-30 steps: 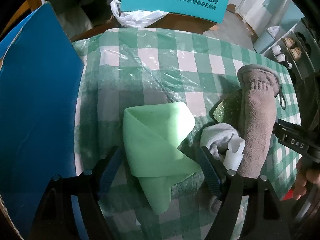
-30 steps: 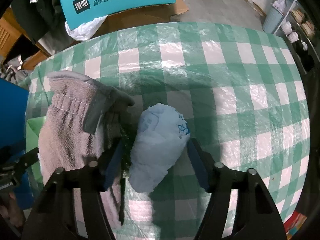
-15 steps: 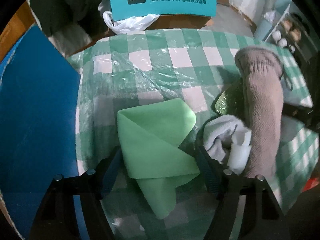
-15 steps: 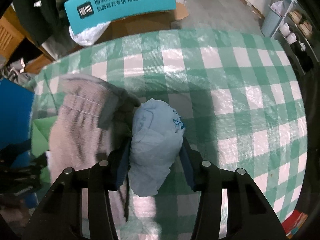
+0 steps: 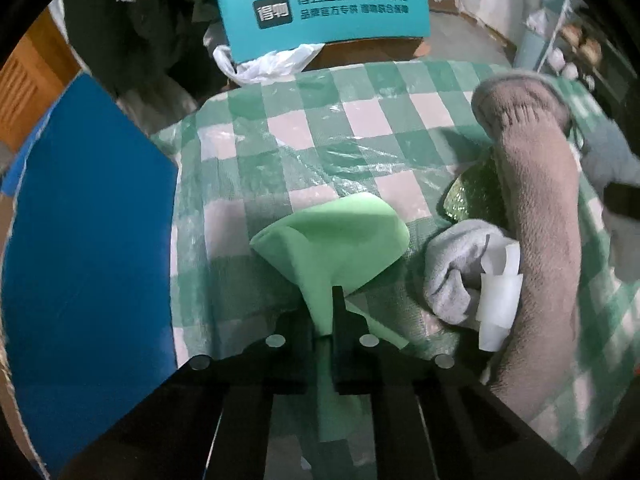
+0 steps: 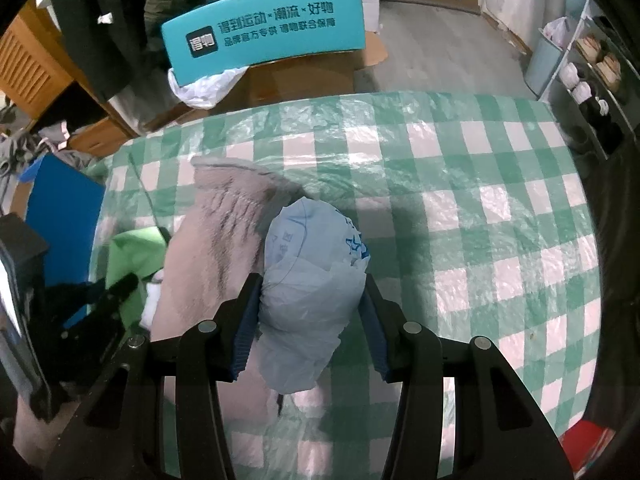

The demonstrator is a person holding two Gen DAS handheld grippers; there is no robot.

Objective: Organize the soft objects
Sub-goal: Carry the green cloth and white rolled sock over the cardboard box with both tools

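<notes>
My left gripper [image 5: 323, 312] is shut on a light green cloth [image 5: 340, 236] and lifts it off the green checked tablecloth [image 5: 320, 128]. My right gripper [image 6: 310, 320] is shut on a pale blue plastic-wrapped bundle [image 6: 314, 280], held above the table. A long grey-brown fleece item [image 5: 536, 220] lies to the right of the green cloth, and it also shows in the right wrist view [image 6: 216, 248]. A grey sock with a white tag [image 5: 464, 272] and a glittery green piece [image 5: 472, 196] lie against it.
A blue board [image 5: 84, 248] stands along the table's left edge. A teal box with white print [image 5: 324, 12] and a white plastic bag [image 5: 264, 64] sit beyond the far edge. A shelf with shoes [image 6: 592, 76] stands at the far right.
My left gripper has closed on the green cloth and pulled it up into a bunch. My right gripper has closed on the blue bundle and raised it.
</notes>
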